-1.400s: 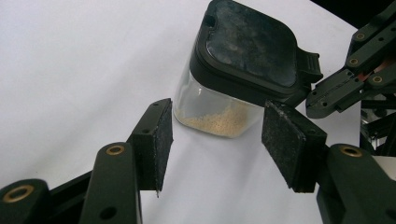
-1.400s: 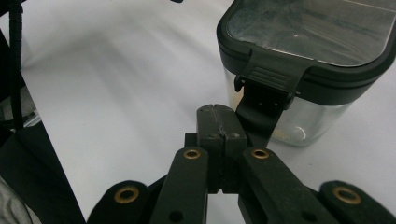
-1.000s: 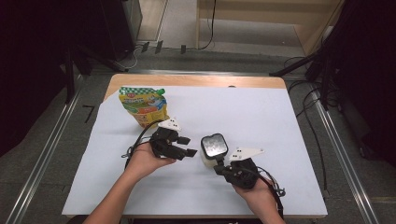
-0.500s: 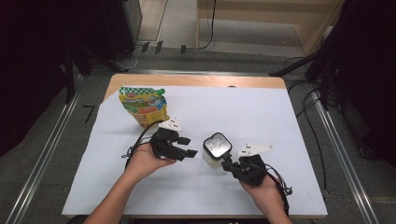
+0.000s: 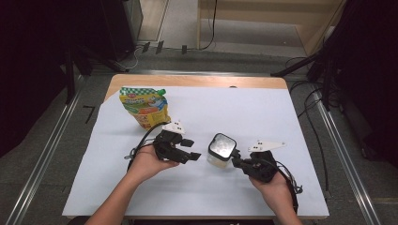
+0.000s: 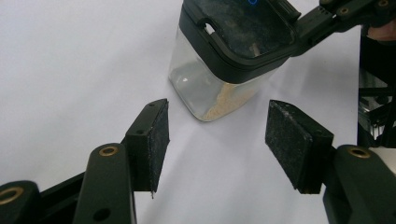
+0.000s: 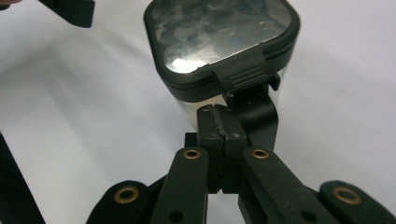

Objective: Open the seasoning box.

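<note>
- You had two grippers in play, one in each hand, both low over the white sheet [image 5: 263, 112] that covered the table [image 5: 197, 80].
- Your left gripper [image 5: 191, 149] sat with its jaws spread wide and nothing between them; in the left gripper view the two pads [image 6: 159, 135] stood well apart, framing the jar [image 6: 224, 70] from a short way off without touching it.
- Your right gripper [image 5: 234, 161] had its jaws pressed together, pad against pad (the seam between them showed plainly in the right gripper view), right up against the jar's near side, just under the lid's latch [image 7: 247, 77]. Whether they pinched any part of the jar, I couldn't tell.
- There was one jar [image 5: 221, 150]: clear walls, square with rounded corners, a black-rimmed lid [image 7: 219, 32] shut on top, and a small drift of pale crumbs in the bottom. It stood on the sheet between your two grippers, nearer the right one.
- There was one pouch [image 5: 143, 108], yellow and green, standing at the far left of the sheet, just behind your left gripper and well apart from the jar.
- One cable trailed from each gripper back toward your wrists.
</note>
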